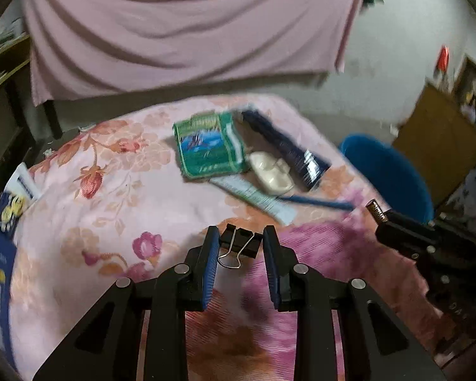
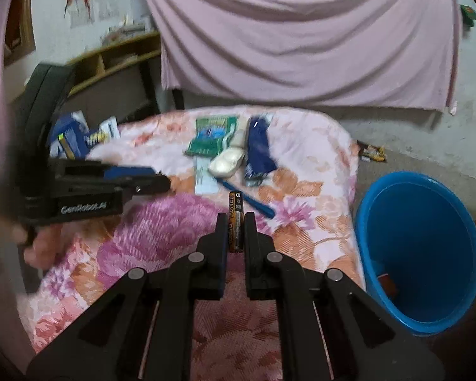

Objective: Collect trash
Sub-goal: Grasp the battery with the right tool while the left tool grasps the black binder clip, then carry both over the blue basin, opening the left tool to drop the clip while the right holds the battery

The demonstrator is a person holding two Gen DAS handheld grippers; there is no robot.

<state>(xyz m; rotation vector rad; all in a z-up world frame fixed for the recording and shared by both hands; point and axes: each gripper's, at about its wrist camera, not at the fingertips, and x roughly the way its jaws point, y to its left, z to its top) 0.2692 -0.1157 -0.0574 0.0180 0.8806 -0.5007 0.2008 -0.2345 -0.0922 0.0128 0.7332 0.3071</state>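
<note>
My left gripper (image 1: 241,236) has a black binder clip (image 1: 239,244) between its blue-padded fingers, which stand close on either side of it above the floral cloth. My right gripper (image 2: 235,222) is shut on a black and gold battery (image 2: 235,219), held upright above the cloth; it also shows at the right of the left wrist view (image 1: 377,212). Further back on the cloth lie a green packet (image 1: 209,144), a white plastic piece (image 1: 271,171), a dark blue wrapper (image 1: 288,149), a pale paper sleeve (image 1: 257,198) and a blue toothbrush (image 1: 317,201).
A blue bucket (image 2: 419,247) stands on the floor right of the cloth-covered surface, with something small at its bottom. Blue boxes (image 2: 69,136) sit at the far left edge. A pink sheet (image 2: 301,31) hangs behind. Wrappers (image 2: 373,154) lie on the floor.
</note>
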